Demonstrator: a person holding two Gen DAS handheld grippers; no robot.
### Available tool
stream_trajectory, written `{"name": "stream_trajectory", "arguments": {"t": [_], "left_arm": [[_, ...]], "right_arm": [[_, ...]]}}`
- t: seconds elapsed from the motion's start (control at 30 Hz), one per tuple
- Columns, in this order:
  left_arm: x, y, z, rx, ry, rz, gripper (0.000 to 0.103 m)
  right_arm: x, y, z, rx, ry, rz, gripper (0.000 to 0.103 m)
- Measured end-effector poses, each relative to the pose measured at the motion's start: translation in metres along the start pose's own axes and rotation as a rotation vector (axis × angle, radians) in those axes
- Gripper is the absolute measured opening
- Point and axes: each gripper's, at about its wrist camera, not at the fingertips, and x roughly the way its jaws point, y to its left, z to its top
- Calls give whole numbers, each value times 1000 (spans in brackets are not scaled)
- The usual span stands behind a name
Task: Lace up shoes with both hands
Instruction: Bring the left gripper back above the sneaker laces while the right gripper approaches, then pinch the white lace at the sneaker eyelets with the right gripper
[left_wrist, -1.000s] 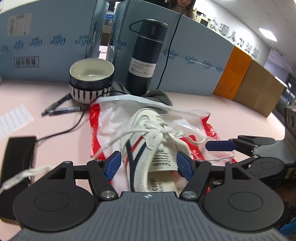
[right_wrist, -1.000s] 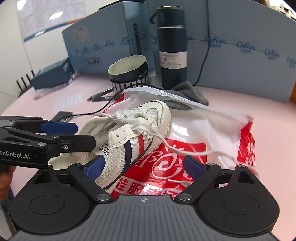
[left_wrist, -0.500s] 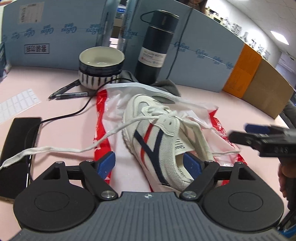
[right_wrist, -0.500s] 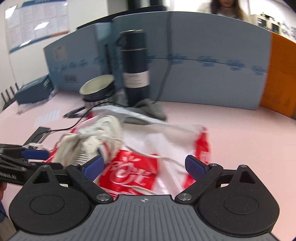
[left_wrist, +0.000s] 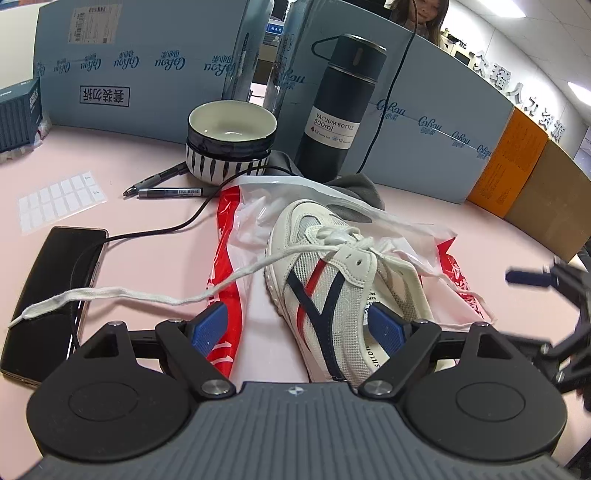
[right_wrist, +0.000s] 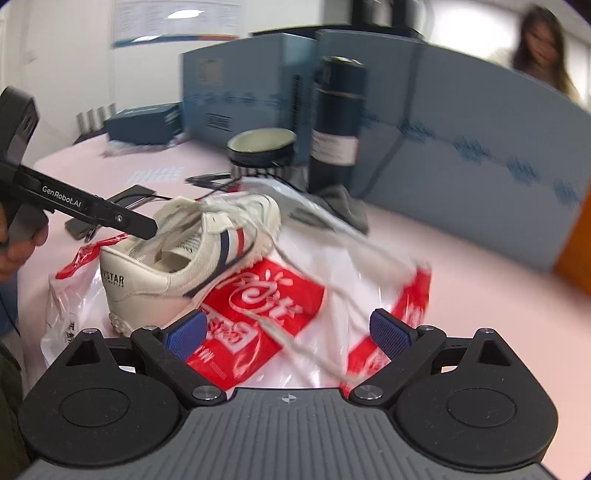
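- The shoe (left_wrist: 332, 280) lies on its side on the red-and-white bag (left_wrist: 225, 236) in the middle of the pink tabletop (left_wrist: 147, 229), heel toward you, toe toward the bowl (left_wrist: 232, 142) and bottle (left_wrist: 341, 107).
- Only the eyelets near the toe carry lace. From there it gathers into a loose tangle over the tongue, not a neat criss-cross.
- One lace end (left_wrist: 122, 295) trails left off the bag and across the phone (left_wrist: 51, 302). The other end (right_wrist: 306, 295) runs over the bag toward your right side; it is blurred there.
- The upper eyelets near the collar look empty, so I judge the lacing barely begun: most threading and the final tie remain.
- Your left hand-held gripper (left_wrist: 301, 330) stands wide, its fingers on either side of the shoe's heel end with nothing pinched.
- Your right hand-held gripper (right_wrist: 288, 332) is also wide over the bag, with the lace lying loose between its fingers, not held.
- Neither lace end is in hand, so picking one up is likely your first job.
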Motion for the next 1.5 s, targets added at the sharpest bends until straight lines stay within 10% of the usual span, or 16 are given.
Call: {"name": "stream_trajectory", "arguments": {"t": [0.43, 0.57, 0.7, 0.8, 1.13, 1.33, 1.5], "left_arm": [[-19, 0, 1, -7, -41, 59, 81], [-27, 2, 2, -14, -60, 83, 82], [-32, 4, 1, -23, -66, 122, 82], [-34, 5, 0, -33, -68, 144, 82], [-27, -5, 1, -11, -57, 148, 82], [-22, -10, 5, -4, -60, 135, 82], [-16, -12, 7, 10, -48, 97, 82]], "right_arm": [[-6, -74, 110, -174, -168, 258, 94], [24, -57, 97, -265, 34, 339, 79], [52, -39, 63, -334, 190, 434, 39], [66, -33, 37, -344, 258, 481, 36], [83, -53, 9, -81, 278, 540, 34], [82, -57, 6, -36, 278, 540, 5], [77, -64, 16, 39, 223, 560, 4]]}}
